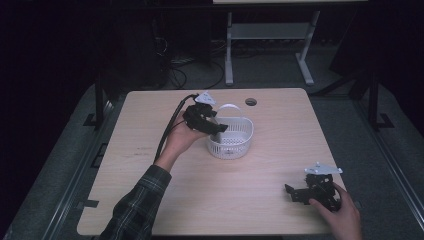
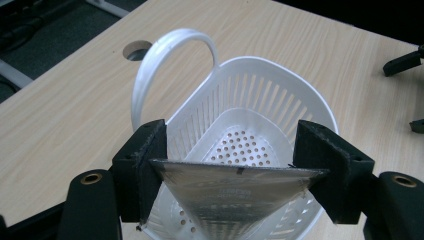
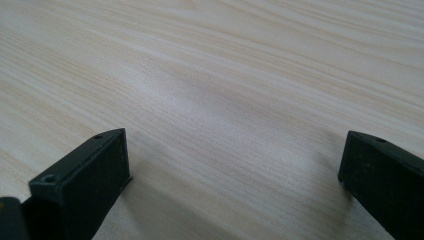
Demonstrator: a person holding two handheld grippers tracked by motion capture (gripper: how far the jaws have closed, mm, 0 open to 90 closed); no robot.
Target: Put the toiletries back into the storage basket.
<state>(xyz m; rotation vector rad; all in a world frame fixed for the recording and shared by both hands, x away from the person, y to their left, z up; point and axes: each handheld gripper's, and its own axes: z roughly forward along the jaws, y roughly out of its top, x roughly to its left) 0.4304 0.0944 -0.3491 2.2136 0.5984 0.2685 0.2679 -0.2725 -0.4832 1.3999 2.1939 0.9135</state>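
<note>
The left tool (image 1: 212, 125) is clamped on a flat, triangular metal piece (image 2: 235, 192) with a dull grey, finely textured face, perhaps a small grater or a folded mesh; what it is exactly cannot be told. It hangs point-down between the jaws, right over the open mouth of a white perforated plastic basket (image 1: 231, 138), its tip already below the rim. The step in hand looks like placing the piece in the basket. The next move calls for lowering a little further, keeping clear of the basket's arched handle (image 2: 165, 60) on the far side, then letting the jaws part so the piece drops onto the holed bottom.

The right tool (image 1: 311, 192) rests low over the near right part of the worktop (image 1: 280, 150), well apart from the basket, its jaws wide apart and holding nothing.

The worktop is pale wood-grain laminate with a round cable hole (image 1: 251, 102) near its far edge. Around it the room is dark, with grey floor, cables and the white legs of another table (image 1: 270, 37) behind
</note>
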